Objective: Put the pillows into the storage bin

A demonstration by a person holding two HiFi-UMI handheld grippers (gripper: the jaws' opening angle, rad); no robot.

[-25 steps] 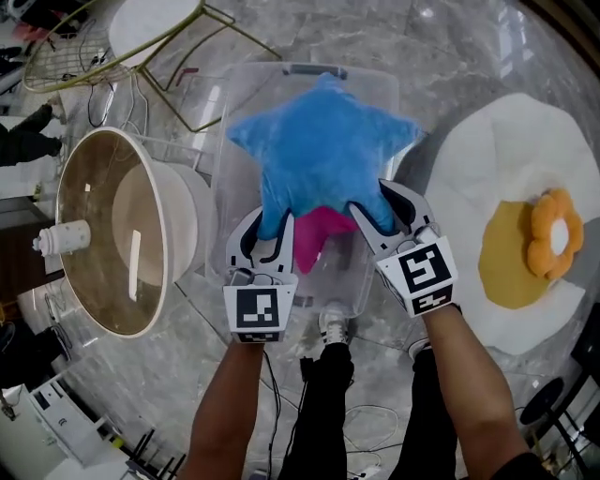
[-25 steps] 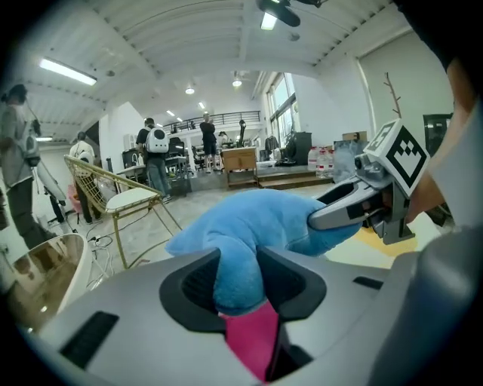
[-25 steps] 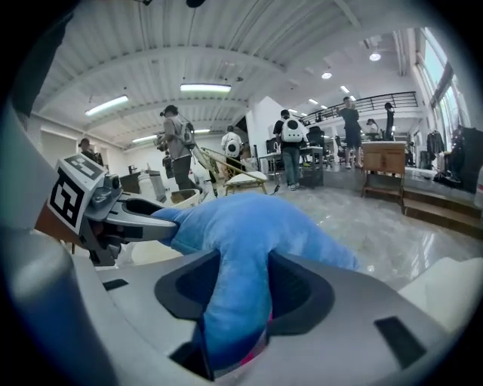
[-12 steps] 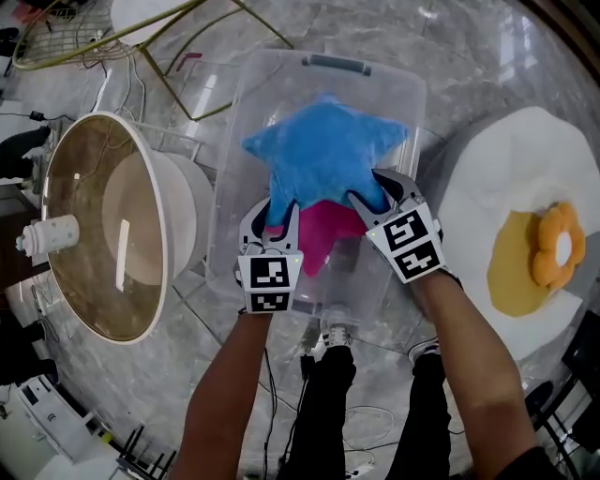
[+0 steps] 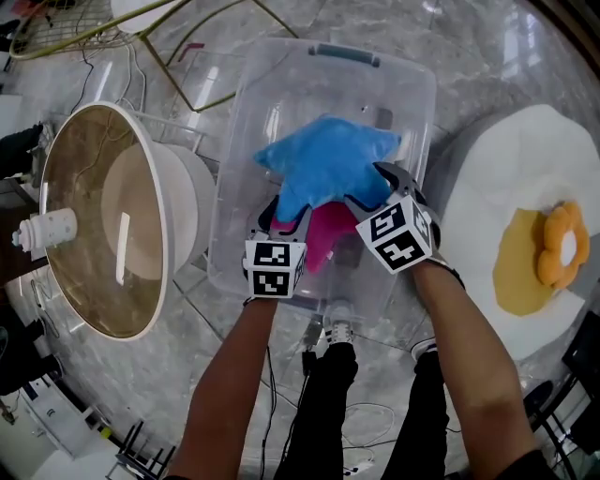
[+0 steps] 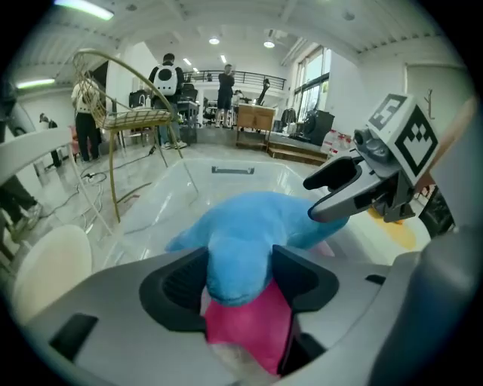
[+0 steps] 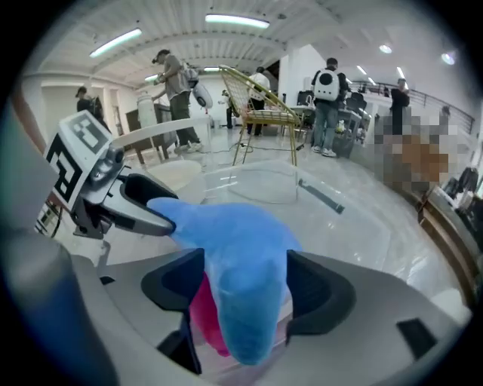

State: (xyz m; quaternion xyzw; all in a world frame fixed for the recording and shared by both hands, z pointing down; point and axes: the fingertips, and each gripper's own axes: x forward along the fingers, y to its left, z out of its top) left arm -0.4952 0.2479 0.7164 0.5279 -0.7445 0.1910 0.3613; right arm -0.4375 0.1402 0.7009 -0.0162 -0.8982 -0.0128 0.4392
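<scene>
A blue star pillow (image 5: 323, 164) lies inside the clear storage bin (image 5: 246, 122), on top of a pink pillow (image 5: 323, 234). My left gripper (image 5: 286, 214) is at the star's lower left arm, and my right gripper (image 5: 370, 187) is at its lower right arm. In the left gripper view the blue arm (image 6: 241, 249) fills the gap between the jaws, with pink (image 6: 249, 324) beneath. The right gripper view shows the other arm (image 7: 245, 279) the same way. Both pairs of jaws have just been opening; the arms lie loosely between the pads.
A big round white tub with a brown inside (image 5: 103, 225) stands left of the bin. A fried-egg cushion (image 5: 506, 187) with an orange flower pillow (image 5: 561, 246) lies to the right. A gold wire chair (image 5: 159, 28) and cables are at the far left. People stand in the background (image 6: 167, 83).
Both grippers have sunk into the bin with the blue star, which now rests on the pink pillow. The jaws stand wider round the star's arms than before.
</scene>
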